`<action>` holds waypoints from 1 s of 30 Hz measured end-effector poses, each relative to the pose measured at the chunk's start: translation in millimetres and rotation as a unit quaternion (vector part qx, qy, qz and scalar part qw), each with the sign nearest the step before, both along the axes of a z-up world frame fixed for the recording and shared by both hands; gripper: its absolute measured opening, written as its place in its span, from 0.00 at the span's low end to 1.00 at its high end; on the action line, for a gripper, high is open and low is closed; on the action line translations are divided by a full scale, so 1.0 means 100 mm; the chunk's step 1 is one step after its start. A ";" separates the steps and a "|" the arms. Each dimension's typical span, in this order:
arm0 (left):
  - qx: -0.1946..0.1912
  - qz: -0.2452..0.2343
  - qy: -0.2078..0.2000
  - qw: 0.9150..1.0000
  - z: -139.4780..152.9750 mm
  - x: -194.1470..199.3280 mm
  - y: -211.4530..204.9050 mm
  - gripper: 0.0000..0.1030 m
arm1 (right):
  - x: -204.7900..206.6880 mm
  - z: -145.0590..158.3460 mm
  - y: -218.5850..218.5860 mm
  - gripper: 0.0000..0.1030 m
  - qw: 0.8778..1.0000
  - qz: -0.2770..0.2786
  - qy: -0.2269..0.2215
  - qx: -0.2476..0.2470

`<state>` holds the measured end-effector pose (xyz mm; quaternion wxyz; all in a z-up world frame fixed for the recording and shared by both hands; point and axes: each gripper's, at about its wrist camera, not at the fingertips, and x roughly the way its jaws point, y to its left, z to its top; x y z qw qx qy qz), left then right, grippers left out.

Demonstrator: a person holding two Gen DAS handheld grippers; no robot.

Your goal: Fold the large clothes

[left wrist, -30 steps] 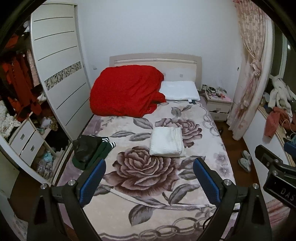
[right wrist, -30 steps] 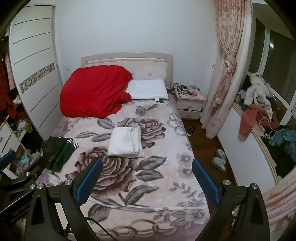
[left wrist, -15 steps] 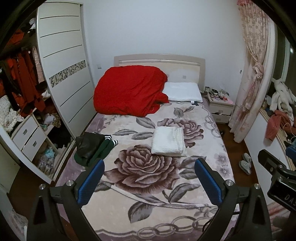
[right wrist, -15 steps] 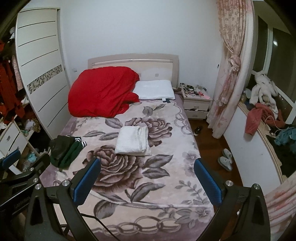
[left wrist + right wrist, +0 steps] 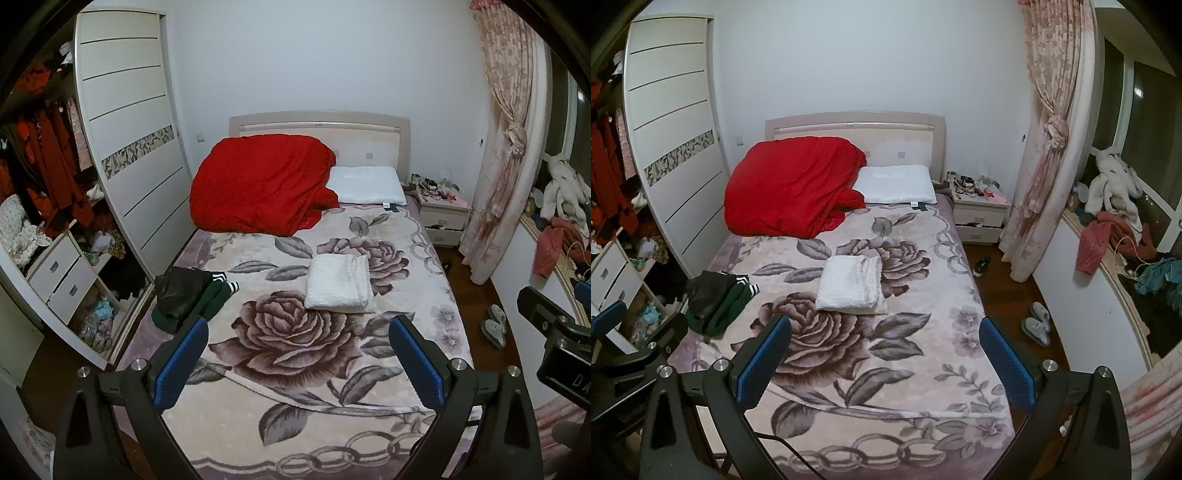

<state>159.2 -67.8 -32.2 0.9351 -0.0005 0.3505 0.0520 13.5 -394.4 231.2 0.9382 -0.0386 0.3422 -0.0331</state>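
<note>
A folded white garment [image 5: 338, 282] lies in the middle of the bed with the rose-pattern blanket [image 5: 295, 343]; it also shows in the right wrist view [image 5: 851, 284]. A dark green and black pile of clothes [image 5: 188, 295] lies at the bed's left edge, and it shows in the right wrist view [image 5: 714, 297] too. My left gripper [image 5: 297, 354] is open and empty, held above the foot of the bed. My right gripper [image 5: 884, 350] is open and empty beside it, to its right.
A red duvet [image 5: 258, 188] and white pillow [image 5: 365, 188] lie at the headboard. An open wardrobe [image 5: 55, 221] stands left. A nightstand [image 5: 979, 210], curtain [image 5: 1041, 147], slippers [image 5: 1036, 321] and a cluttered window sill [image 5: 1115, 236] are right.
Both grippers have drawn back and up from the bed, so more of the room shows. Nothing on the bed has moved.
</note>
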 end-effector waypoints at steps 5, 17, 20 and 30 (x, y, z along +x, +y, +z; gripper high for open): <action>-0.004 0.004 -0.006 1.000 0.02 -0.02 0.04 0.98 | 0.01 0.01 -0.01 1.00 1.000 0.000 -0.001 -0.001; -0.004 0.005 -0.012 1.000 0.06 -0.02 0.05 0.98 | 0.01 0.02 0.01 1.00 1.000 -0.001 -0.002 -0.003; -0.005 0.003 -0.016 1.000 0.10 -0.01 0.05 0.98 | -0.03 0.01 0.02 1.00 1.000 -0.003 -0.002 -0.002; -0.004 0.002 -0.027 1.000 0.16 0.01 0.05 0.98 | 0.16 0.08 0.05 1.00 1.000 0.002 -0.007 0.000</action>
